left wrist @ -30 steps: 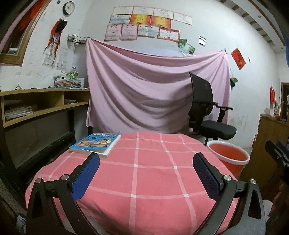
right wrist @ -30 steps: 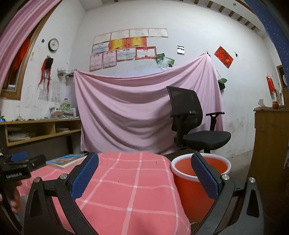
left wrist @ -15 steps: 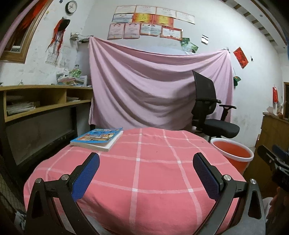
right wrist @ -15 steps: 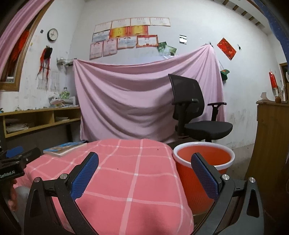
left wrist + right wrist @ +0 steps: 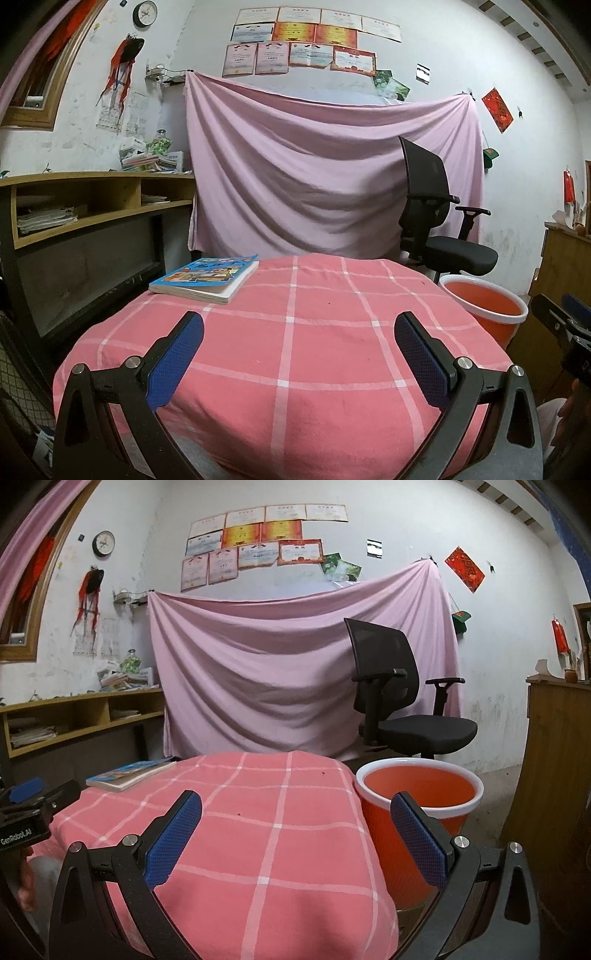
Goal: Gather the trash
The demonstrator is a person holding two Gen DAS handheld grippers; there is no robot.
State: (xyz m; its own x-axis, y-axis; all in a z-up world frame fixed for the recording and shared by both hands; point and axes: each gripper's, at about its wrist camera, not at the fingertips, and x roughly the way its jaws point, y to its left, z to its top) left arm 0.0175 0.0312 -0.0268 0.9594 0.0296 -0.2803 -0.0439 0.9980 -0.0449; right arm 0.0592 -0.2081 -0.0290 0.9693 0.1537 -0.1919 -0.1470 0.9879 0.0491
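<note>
An orange bucket with a white rim (image 5: pixel 419 794) stands on the floor at the right of the table; it also shows in the left wrist view (image 5: pixel 484 306). I see no loose trash on the pink checked tablecloth (image 5: pixel 295 332). My left gripper (image 5: pixel 295 354) is open and empty above the near part of the cloth. My right gripper (image 5: pixel 295 834) is open and empty over the table's right edge, its right finger in front of the bucket. Each gripper shows at the edge of the other's view.
A blue picture book (image 5: pixel 205 277) lies at the table's far left corner. A black office chair (image 5: pixel 399 709) stands behind the bucket before a hanging pink sheet. A wooden shelf unit (image 5: pixel 92 206) is at left, a wooden cabinet (image 5: pixel 554 760) at right.
Both views have shifted slightly, as both grippers drew back a little and tilted; the table and bucket sit a bit lower and nearer. Both grippers stay open and empty.
</note>
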